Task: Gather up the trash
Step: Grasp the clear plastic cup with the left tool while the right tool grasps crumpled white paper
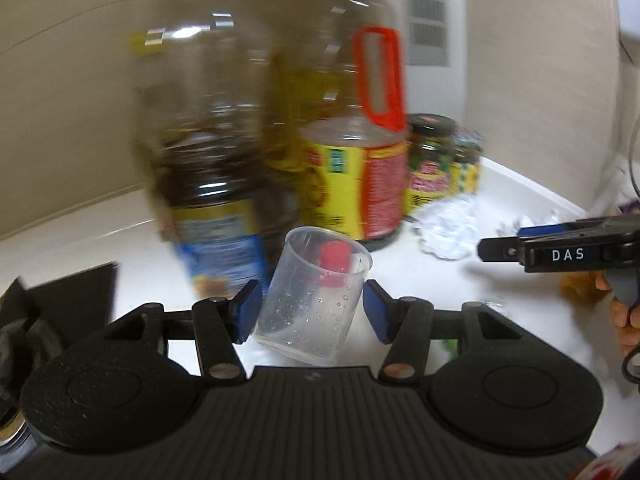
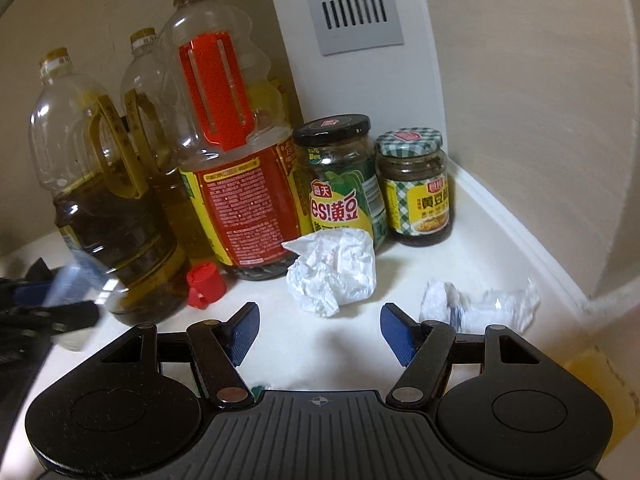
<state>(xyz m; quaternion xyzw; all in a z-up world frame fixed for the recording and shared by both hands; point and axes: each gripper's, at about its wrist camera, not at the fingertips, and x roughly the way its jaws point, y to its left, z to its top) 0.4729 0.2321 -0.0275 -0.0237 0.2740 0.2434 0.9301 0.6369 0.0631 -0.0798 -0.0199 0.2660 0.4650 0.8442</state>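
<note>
My left gripper (image 1: 310, 304) is shut on a clear plastic cup (image 1: 312, 292), held tilted above the white counter. A red bottle cap (image 1: 334, 258) shows through the cup; it lies on the counter by the oil bottles (image 2: 206, 284). My right gripper (image 2: 316, 326) is open and empty, just in front of a crumpled white tissue (image 2: 334, 270). A second crumpled tissue (image 2: 480, 306) lies right of its right finger. In the left wrist view the right gripper (image 1: 560, 250) enters from the right, near the tissue (image 1: 448, 232).
Several oil bottles (image 2: 236, 152) and two sauce jars (image 2: 344, 176) (image 2: 416, 188) stand in the corner against the wall. The white counter (image 2: 460, 264) has a raised rim on the right. A black stove edge (image 1: 60, 300) is at the left.
</note>
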